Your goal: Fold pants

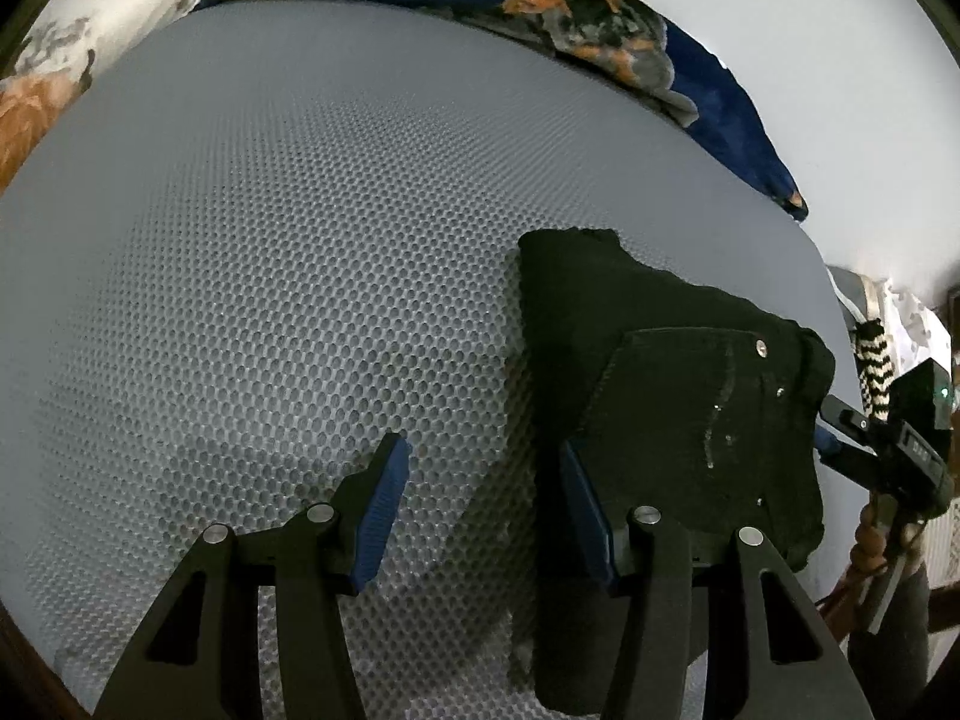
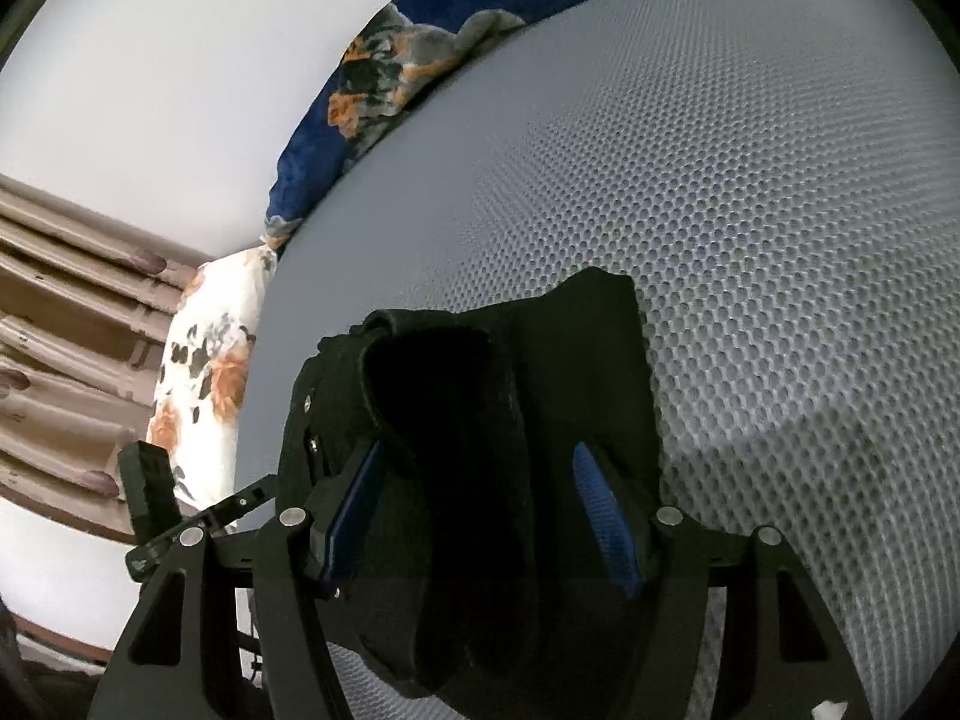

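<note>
The black pants (image 1: 660, 348) lie folded into a thick bundle on the grey mesh mattress (image 1: 270, 270), near its right edge. My left gripper (image 1: 480, 444) is open just left of the bundle, with only bare mattress between its fingers; its right finger overlaps the pants' left edge. In the right wrist view the pants (image 2: 510, 360) fill the space between and under the fingers of my right gripper (image 2: 477, 450). Its blue pads (image 2: 606, 522) show no squeeze on the fabric, so it reads as open. The right gripper (image 1: 840, 432) also shows at the bundle's right side.
A blue floral blanket (image 1: 600, 18) is bunched along the mattress's far edge by a white wall. A white floral pillow (image 2: 204, 384) lies at one end, with brown curtains (image 2: 72, 300) behind. A black-and-white zigzag cloth (image 1: 873, 360) hangs beyond the right edge.
</note>
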Motion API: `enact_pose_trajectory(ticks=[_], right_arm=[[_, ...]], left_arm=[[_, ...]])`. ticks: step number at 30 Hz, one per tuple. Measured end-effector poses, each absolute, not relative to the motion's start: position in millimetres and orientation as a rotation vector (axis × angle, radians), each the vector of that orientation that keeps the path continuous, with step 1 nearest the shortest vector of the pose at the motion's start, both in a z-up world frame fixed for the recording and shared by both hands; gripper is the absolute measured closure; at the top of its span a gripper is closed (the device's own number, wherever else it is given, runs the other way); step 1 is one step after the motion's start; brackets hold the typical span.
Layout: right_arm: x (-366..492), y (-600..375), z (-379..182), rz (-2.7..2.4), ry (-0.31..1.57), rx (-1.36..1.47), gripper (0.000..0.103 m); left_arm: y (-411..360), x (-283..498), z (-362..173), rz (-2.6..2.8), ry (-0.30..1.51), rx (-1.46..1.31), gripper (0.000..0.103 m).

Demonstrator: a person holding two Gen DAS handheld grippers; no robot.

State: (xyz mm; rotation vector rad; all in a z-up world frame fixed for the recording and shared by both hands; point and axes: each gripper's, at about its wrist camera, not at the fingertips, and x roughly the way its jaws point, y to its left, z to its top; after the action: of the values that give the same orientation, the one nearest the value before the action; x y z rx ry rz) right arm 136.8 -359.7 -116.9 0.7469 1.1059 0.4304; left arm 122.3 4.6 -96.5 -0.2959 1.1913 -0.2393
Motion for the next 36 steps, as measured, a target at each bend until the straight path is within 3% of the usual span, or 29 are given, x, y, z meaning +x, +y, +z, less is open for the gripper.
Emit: enact_pose_trajectory(ticks=[5,14,18,29,36], right_arm=[[149.4,-352.1,-123.2,0.509,1.110,0.750,0.040],[168.1,-340.3,-132.0,0.554,1.083,0.811,0.079],[157.1,-336.3,-113.0,0.505,1.041,0.794,0.089],[119.6,-348.2,-54.4,0.391,0.933,0.776,0.092],[110.4,-381.9,-89.8,0.229,0.982,0.816,0.092]], left_arm=[[3.0,124.7,-99.2,-0.226,1.206,-0.292,0.049],[2.1,127.9,-101.9,-0.221,1.213,-0.295,0.049],[0.2,131.2,-101.4,-0.216,1.215,-0.293,0.049],[-16.9,138.1,-84.2,-0.257,1.170,-0.265,0.049],[-43.1,145.3,-79.7,-0.294,1.134,-0.168,0.049]])
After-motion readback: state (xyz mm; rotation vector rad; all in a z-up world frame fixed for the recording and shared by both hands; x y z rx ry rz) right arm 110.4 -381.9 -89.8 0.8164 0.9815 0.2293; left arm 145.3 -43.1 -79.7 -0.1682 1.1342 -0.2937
